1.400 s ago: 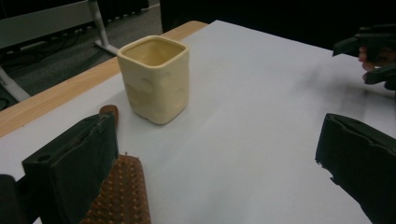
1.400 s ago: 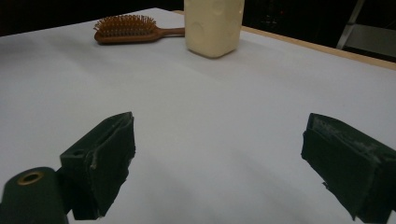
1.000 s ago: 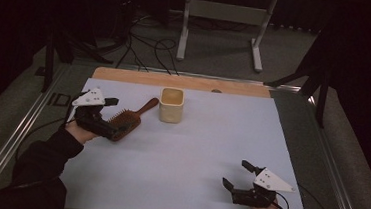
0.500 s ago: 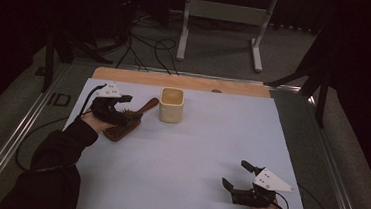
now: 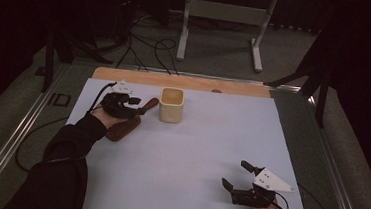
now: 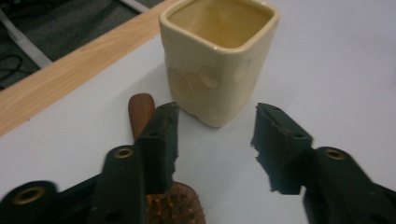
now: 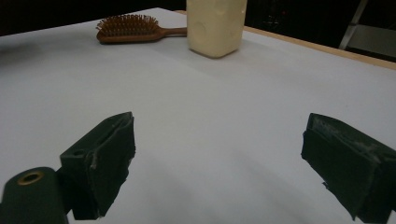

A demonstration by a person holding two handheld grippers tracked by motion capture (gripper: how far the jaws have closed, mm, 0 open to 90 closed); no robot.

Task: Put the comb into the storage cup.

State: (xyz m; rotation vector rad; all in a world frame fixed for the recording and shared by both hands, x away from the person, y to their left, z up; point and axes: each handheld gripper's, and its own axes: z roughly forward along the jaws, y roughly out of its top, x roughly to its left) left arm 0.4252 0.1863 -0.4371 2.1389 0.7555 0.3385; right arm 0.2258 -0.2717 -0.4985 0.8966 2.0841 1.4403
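Wooden hairbrush near the bench's far left corner, left gripper over it with fingers wide

High view: the left gripper [image 5: 136,103] hovers over the hairbrush [image 5: 124,127], which lies flat just beside the cream cup [image 5: 171,105]; the right gripper [image 5: 238,176] rests near the right front corner, fingers wide, holding nothing. Left gripper view: the brush's handle [image 6: 140,112] pokes past one open finger [image 6: 161,140]; it looks light, stiff and smooth, best taken across that narrow handle, clear of the likely fragile cup [image 6: 219,56]. Right gripper view: pale, matte bench [image 7: 210,116], dark room beyond
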